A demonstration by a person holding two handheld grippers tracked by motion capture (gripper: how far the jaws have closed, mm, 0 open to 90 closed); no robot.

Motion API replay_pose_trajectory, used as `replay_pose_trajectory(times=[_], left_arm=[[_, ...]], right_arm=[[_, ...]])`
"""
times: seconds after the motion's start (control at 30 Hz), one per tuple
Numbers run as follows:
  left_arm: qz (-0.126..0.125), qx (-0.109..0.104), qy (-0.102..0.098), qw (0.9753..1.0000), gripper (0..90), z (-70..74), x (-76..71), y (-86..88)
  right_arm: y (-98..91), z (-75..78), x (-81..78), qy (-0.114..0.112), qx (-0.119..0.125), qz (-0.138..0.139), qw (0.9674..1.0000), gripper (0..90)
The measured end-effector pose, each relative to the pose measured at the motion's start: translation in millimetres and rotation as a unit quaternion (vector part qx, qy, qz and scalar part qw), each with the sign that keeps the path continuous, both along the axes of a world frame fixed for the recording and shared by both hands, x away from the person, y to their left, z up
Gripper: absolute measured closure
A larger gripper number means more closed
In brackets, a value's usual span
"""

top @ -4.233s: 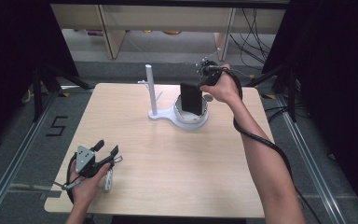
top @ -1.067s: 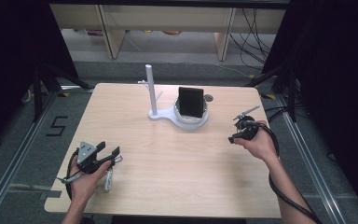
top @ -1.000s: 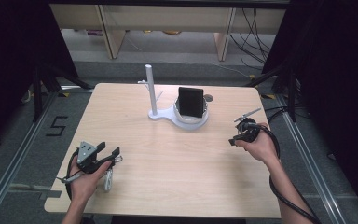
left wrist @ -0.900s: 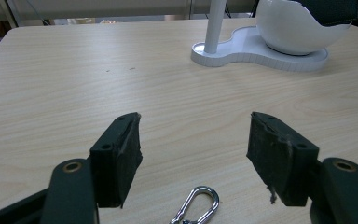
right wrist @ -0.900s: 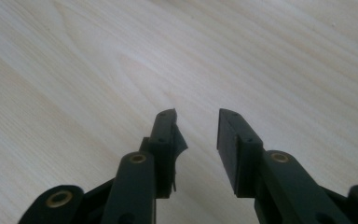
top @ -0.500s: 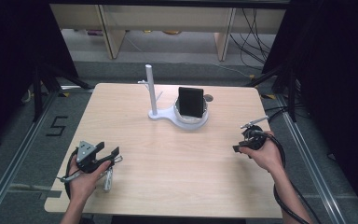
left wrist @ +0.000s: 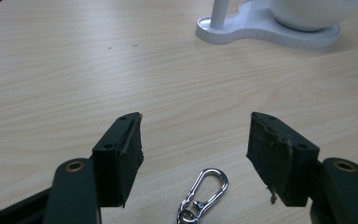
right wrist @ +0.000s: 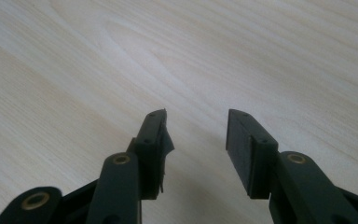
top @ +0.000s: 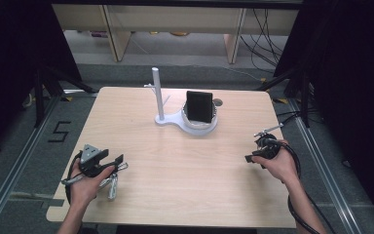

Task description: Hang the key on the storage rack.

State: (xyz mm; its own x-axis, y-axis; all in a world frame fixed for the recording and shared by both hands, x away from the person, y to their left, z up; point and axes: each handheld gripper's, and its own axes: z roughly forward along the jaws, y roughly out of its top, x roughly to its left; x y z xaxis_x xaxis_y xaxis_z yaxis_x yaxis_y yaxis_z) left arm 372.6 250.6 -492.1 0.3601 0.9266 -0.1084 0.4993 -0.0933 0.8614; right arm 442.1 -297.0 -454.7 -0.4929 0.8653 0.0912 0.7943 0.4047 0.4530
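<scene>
My left gripper (top: 118,164) rests open at the table's front left. In the left gripper view its jaws (left wrist: 196,135) stand wide apart over a silver carabiner (left wrist: 206,188) that lies flat on the wood between them, untouched. That clip (top: 112,186) shows under the hand in the high view. My right gripper (top: 250,159) sits low at the right side of the table. Its jaws (right wrist: 196,126) have just been opening, with nothing but bare wood between them. A black box (top: 198,107) stands upright in the white holder (top: 195,125) at the back middle.
The holder's white base carries a thin upright post (top: 157,92), and its base (left wrist: 256,28) lies ahead of my left gripper. Cables trail from both grippers. The table's right edge (top: 283,146) is close to my right hand.
My right hand left the black box in the holder and came back to the table's right front, sinking toward the wood. Its jaws now stand wider. The left hand stayed put.
</scene>
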Motion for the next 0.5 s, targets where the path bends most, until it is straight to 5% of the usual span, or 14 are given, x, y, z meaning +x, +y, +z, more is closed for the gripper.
replay_pose_trajectory(times=[0.1, 0.2, 0.23, 0.4, 0.5], left_arm=[[-0.012, 0.009, 0.015, 0.9998, 36.6, 1.8, 2.3, 0.8], [-0.036, 0.031, 0.056, 0.9973, 39.6, 4.8, 7.1, 1.6], [-0.033, 0.023, 0.054, 0.9977, 40.5, 4.2, 8.2, -0.4], [-0.063, 0.056, 0.076, 0.9936, 43.3, 8.9, 14.5, 2.0], [-0.069, 0.059, 0.088, 0.9920, 45.1, 9.2, 18.5, 1.0]], right_arm=[[0.1, 3.7, -1.6, 0.007, 0.001, -0.006, 1.0000, 58.7], [0.5, 6.4, -0.9, 0.009, -0.001, -0.007, 0.9999, 58.7], [0.2, 6.4, -0.1, 0.005, -0.006, -0.006, 0.9999, 58.7], [3.0, 8.9, 0.9, 0.003, -0.009, -0.004, 0.9999, 58.6], [5.5, 9.6, 1.7, -0.001, -0.001, 0.011, 0.9999, 58.5]])
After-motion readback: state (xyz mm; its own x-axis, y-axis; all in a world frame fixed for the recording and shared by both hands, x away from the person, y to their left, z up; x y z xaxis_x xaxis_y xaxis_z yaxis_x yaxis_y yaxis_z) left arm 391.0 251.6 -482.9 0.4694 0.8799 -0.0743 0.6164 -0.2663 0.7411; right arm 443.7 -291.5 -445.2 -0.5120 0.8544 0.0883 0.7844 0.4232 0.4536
